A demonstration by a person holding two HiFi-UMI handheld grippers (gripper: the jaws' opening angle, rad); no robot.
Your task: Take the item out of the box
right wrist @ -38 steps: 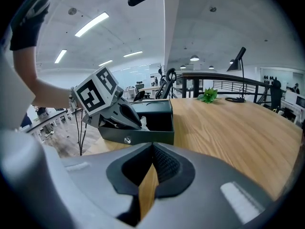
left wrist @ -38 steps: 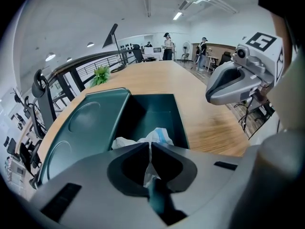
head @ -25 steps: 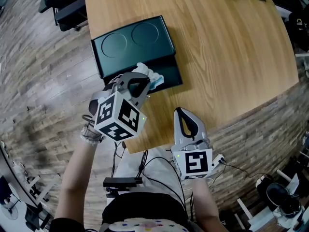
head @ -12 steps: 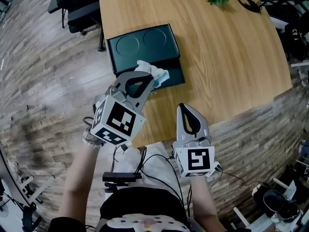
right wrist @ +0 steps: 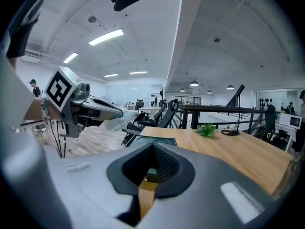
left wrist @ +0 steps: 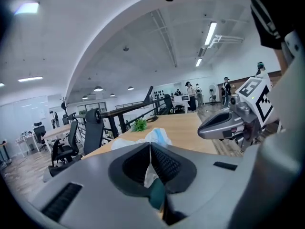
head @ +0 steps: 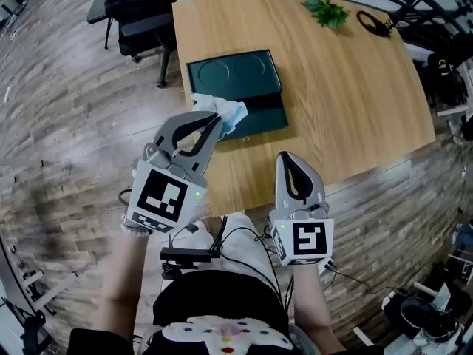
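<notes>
A dark green box (head: 240, 87) lies open on the wooden table (head: 347, 102), its lid flat toward the far side. My left gripper (head: 214, 122) is shut on a crumpled white and light-blue item (head: 225, 112), holding it up over the box's near left corner. In the left gripper view the item (left wrist: 152, 137) sticks out beyond the closed jaws. My right gripper (head: 290, 160) is shut with nothing in it, hanging over the table's near edge. Its own view shows the box (right wrist: 157, 141) ahead and the left gripper (right wrist: 125, 112) with the item.
A small green plant (head: 326, 9) and a black cable or headset (head: 373, 22) lie at the table's far side. Black office chairs (head: 140, 17) stand left of the table. Cables hang by the person's body below.
The left gripper has lifted the white-blue item and drawn it back toward me, away from the box. The whole view has shifted back from the table. The right gripper stays shut.
</notes>
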